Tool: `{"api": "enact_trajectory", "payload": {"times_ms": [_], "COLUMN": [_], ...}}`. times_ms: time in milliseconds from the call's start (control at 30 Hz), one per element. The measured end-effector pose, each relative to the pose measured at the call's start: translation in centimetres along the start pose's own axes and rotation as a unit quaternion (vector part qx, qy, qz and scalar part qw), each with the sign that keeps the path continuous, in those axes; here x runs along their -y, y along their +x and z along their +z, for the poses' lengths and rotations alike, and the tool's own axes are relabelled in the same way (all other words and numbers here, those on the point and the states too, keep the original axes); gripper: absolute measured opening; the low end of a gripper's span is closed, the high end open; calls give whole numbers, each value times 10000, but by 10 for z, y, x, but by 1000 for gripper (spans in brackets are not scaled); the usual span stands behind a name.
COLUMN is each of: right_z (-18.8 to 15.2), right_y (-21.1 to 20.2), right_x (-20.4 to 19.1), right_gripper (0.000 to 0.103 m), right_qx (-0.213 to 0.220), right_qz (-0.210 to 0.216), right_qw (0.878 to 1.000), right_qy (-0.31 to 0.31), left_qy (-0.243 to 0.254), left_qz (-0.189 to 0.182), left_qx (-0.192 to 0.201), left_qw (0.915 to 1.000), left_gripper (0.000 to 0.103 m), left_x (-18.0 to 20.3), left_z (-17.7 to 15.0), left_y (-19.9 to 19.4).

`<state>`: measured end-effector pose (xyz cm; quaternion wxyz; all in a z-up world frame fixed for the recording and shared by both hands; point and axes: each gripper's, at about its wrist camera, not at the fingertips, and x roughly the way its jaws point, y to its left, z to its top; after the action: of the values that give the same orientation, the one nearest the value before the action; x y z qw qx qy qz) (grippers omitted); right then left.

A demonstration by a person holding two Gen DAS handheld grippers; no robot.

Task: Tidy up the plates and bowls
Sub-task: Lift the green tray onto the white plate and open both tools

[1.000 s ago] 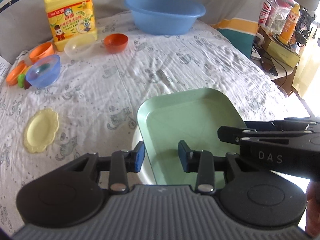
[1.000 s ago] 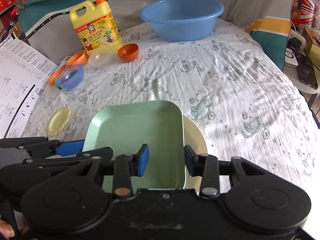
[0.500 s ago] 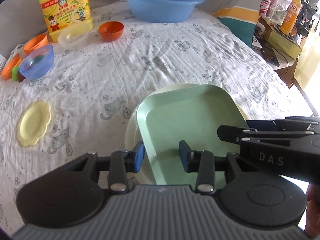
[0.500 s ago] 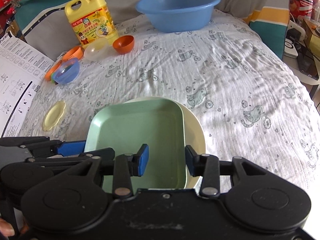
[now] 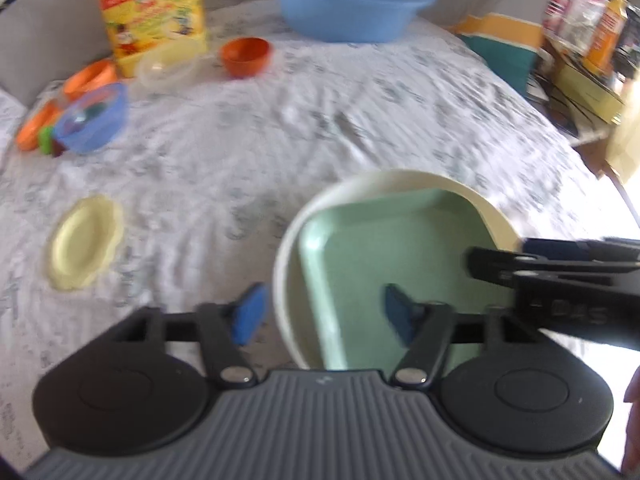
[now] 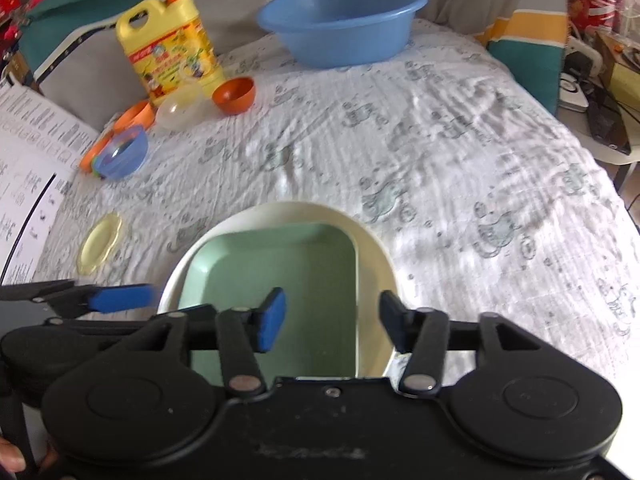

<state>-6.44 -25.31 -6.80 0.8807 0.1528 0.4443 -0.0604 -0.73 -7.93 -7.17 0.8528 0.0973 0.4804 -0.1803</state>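
A: Entry. Green square plate (image 6: 280, 276) sits inside the cream round plate (image 6: 374, 248), both on the printed cloth (image 6: 460, 152) near the front edge. Stacking step looks to be at the release

B: Grippers?

A: Left gripper (image 5: 320, 312) has its jaws opening; the near left rims of both plates lie between the blue pads (image 5: 250, 316), but neither pad presses on them. Right gripper (image 6: 332, 320) also opening; the green plate's right rim is in the gap, pads clear of it. Nothing is held by either

B: So the green plate is placed?

A: Judged so. It rests level in the cream one, roughly centred

B: What remains?

A: Small yellow dish (image 5: 82, 246) lies alone to the left. At the far left, well apart from the stack: blue bowl (image 5: 94, 118), clear bowl (image 5: 168, 68), orange bowl (image 5: 246, 54), and orange pieces behind the blue bowl. Soap jug (image 6: 172, 36) and blue basin (image 6: 340, 20) at the back

B: Next move?

A: Probably back both grippers off without nudging the rims, then reach for the yellow dish, being nearest. It is shallow and flat on soft cloth, so a pad would need to get under its edge; risk of pinching the fabric
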Motion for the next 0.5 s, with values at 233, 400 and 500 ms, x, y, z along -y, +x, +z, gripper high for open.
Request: {"api": "enact_trajectory", "payload": {"times_ms": [233,400,500], "right_z": [6,6,6], "right_y": [-11,-12,-13], "right_x": [10,2,-2], "right_gripper": [100,103,103], "right_qx": [243,237,211], "right_qz": [12,15,-8], "right_qw": [9994,9996,9997], "right_qy": [236,132,89], "left_qy": [-314,-299,-337], "left_qz": [66,121,95], "left_qx": [209,188,182], "left_qw": [9993,9993,9992], "left_gripper": [103,103,103], "left_x": [-23,-29,-32], "left_z": [2,-2,-5], "left_y": [-12,-15,-16]}}
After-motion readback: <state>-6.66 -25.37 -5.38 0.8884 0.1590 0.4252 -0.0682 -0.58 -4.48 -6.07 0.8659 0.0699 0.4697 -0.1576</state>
